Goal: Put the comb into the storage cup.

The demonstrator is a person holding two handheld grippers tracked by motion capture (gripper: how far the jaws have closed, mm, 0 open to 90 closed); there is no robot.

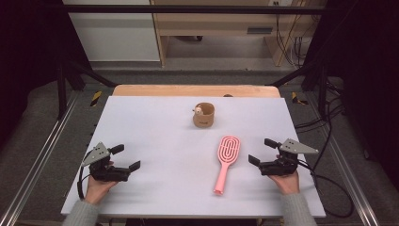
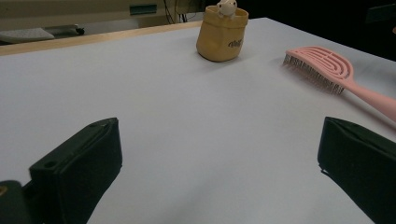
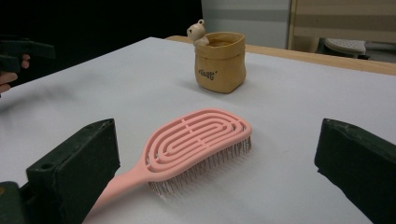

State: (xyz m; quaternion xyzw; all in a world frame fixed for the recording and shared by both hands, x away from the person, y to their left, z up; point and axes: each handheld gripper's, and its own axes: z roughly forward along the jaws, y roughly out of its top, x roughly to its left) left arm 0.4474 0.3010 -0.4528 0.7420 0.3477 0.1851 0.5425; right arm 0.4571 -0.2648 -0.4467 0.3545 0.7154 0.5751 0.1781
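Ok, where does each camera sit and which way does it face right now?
High view: above the person's side, looking forward and down on the white table; both hands and open tongs, left tongs, right tongs.
Left gripper view: rides the left tongs, low over the table, facing the tan holder.
Right gripper view: rides the right tongs, facing the pink hairbrush, bristles down.
All three share the hairbrush and the holder.

Pink plastic vented hairbrush (image 2: pixel 327 70): handle end cut off by the left gripper view's right edge; tan fabric-like pot's (image 2: pixel 222 39) print illegible.
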